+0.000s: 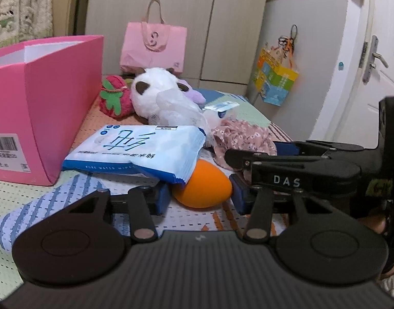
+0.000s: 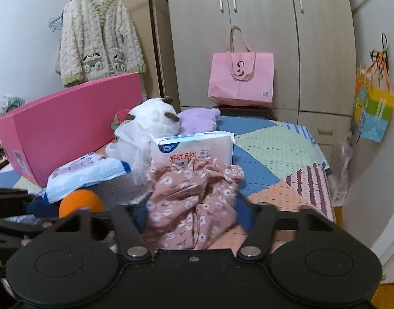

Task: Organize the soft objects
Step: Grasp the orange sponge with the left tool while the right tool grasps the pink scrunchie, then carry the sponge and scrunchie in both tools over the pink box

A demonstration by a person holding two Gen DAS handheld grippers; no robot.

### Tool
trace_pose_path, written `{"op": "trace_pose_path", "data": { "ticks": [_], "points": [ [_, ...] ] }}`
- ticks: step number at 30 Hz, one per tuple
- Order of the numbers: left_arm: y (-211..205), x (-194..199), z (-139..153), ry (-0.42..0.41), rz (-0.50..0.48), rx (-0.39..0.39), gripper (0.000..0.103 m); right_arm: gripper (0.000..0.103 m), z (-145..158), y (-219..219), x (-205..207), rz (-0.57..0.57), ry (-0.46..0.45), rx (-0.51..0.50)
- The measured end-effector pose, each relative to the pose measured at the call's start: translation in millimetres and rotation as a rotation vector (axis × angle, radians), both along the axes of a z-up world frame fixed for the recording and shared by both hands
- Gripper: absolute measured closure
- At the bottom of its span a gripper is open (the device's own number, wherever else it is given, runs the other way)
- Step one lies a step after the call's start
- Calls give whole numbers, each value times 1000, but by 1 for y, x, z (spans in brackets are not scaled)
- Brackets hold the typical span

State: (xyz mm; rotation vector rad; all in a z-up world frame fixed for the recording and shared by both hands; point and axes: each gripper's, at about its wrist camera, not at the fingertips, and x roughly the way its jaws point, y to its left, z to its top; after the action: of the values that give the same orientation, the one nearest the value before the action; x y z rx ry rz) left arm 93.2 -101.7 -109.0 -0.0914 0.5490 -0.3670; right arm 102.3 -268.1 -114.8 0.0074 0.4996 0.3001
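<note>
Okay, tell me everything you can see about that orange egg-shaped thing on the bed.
The orange sponge is smooth, matte and egg-shaped, looking like soft foam. It lies on its side on the patterned bedspread, its upper end tucked under a corner of the blue wet-wipes pack. It sits between the blue pads of the left gripper, which look closed against its sides. The right wrist view shows only its rounded top.

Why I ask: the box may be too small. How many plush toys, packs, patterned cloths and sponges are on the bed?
Plush toys: 3 (strawberry, white, purple)
Packs: 2 (wipes, tissues)
Patterned cloths: 2 (floral, striped)
Sponge: 1
Total: 8
</note>
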Motion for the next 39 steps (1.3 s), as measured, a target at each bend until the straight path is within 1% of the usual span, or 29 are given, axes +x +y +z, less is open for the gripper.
{"op": "trace_pose_path", "data": {
  "ticks": [1,3,4,6,10,15,17,19,22,25,28,33,36,39],
  "points": [
    [1,1,1,13,-9,-9,58,63,0,1,-3,14,-4,-13],
    [2,3,3,39,-31,-33,58,72,3,0,-11,36,-12,-15],
    [2,4,4,51,-46,-40,58,74,4,-1,-15,36,-19,-12],
    [2,7,7,87,-86,-58,58,76,4,-2,-23,25,-31,-21],
    [6,17,12,171,-152,-140,58,77,7,-4,-32,-28,-35,-19],
    [5,15,14,200,-184,-153,58,77,11,-11,-46,-94,-42,-1],
    [2,11,14,208,-209,-146,58,77,12,-13,-52,-113,-35,8],
    [-2,3,15,188,-225,-119,58,77,10,-14,-57,-138,-27,-3],
    [-4,-3,19,170,-234,-93,58,77,8,-16,-65,-147,-12,16],
    [0,-7,23,166,-226,-84,58,77,12,-16,-72,-132,0,40],
    [7,-10,28,157,-202,-67,58,77,15,-11,-80,-113,3,36],
    [25,-10,31,189,-162,-34,58,77,22,4,-88,-64,14,26],
    [38,-11,31,216,-139,-11,58,77,29,13,-91,-21,35,33],
    [52,-13,32,244,-129,-3,58,77,37,28,-97,27,52,13]
  ]
}}
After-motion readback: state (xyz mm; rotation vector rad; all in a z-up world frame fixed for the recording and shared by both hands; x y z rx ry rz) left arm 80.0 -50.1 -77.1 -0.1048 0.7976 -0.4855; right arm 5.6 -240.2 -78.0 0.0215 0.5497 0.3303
